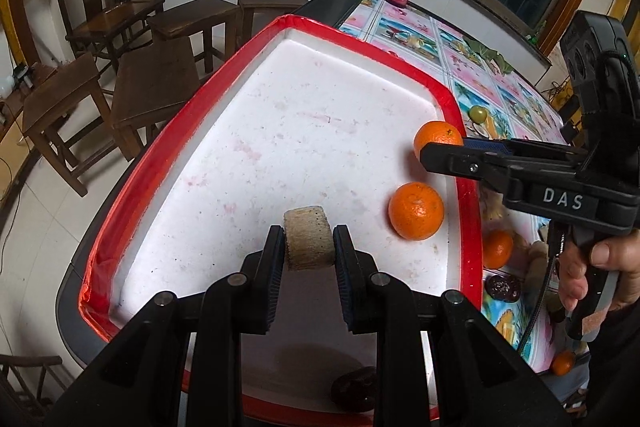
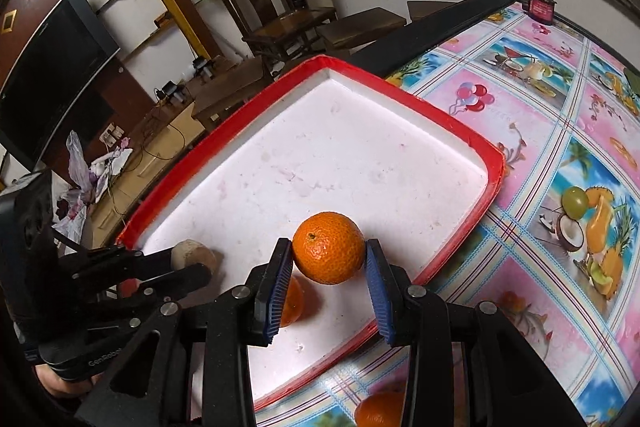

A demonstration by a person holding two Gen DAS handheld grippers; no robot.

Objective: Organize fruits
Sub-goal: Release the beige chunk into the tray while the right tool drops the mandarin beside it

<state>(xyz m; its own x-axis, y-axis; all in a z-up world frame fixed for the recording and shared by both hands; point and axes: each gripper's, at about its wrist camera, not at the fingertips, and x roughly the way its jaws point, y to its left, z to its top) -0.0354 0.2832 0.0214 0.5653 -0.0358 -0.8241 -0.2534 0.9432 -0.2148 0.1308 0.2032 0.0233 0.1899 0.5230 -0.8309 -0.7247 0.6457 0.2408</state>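
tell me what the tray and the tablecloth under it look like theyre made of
Tray: looks like white foam, matte and faintly stained pink, with thick soft-edged walls; the rim is wrapped in glossy red tape or film that wrinkles and catches light.
Tablecloth: probably plastic or oilcloth, smooth with a slight sheen, printed with fruit and beach pictures. Neither can be confirmed from looks alone.

Two close, downward wrist views, sharing the tray.

both grippers angled down over the tray

left gripper tilts steeply down over the red-rimmed tray, pads clamped on a tan fruit. right gripper, nearer the tray's rim, pinches an orange; a hand grips its handle.
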